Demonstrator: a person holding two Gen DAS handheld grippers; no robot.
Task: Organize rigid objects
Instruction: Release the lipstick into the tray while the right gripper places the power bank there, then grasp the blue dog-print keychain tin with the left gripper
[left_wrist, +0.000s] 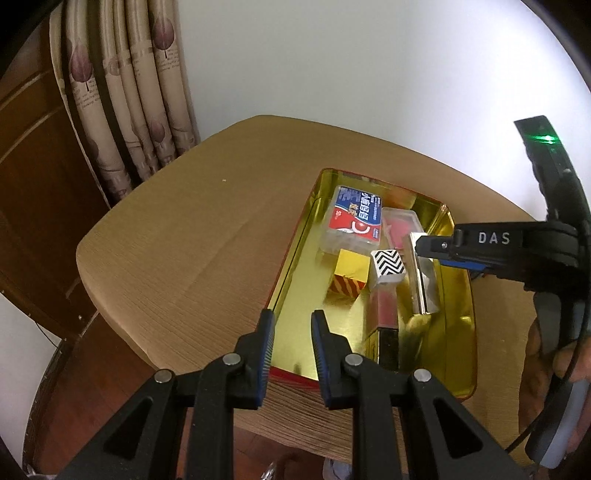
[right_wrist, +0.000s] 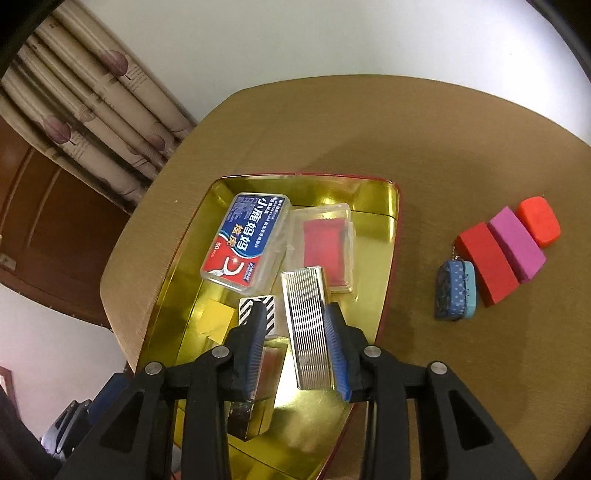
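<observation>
A gold tin tray (left_wrist: 295, 251) (right_wrist: 384, 236) on the tan table holds a blue-and-red floss box (left_wrist: 352, 221) (right_wrist: 245, 240), a clear case with red inside (left_wrist: 400, 225) (right_wrist: 327, 240), a gold cube (left_wrist: 351, 275) (right_wrist: 218, 317), a zigzag-patterned block (left_wrist: 388, 264) (right_wrist: 271, 310), a pink tube (left_wrist: 386, 310) and a ridged silver box (left_wrist: 424, 288) (right_wrist: 306, 325). My right gripper (right_wrist: 295, 310) (left_wrist: 424, 245) hangs over the tin, open. The silver box lies between its fingers, with a gap at the left pad. My left gripper (left_wrist: 291, 314) is shut and empty at the tin's near-left rim.
To the right of the tin lie a blue dotted pouch (right_wrist: 456, 290), a red block (right_wrist: 487, 266), a purple block (right_wrist: 517, 243) and an orange block (right_wrist: 539, 221). A curtain (left_wrist: 122, 110) and a wooden door stand beyond the table's left edge. A hand (left_wrist: 539, 354) holds the right gripper.
</observation>
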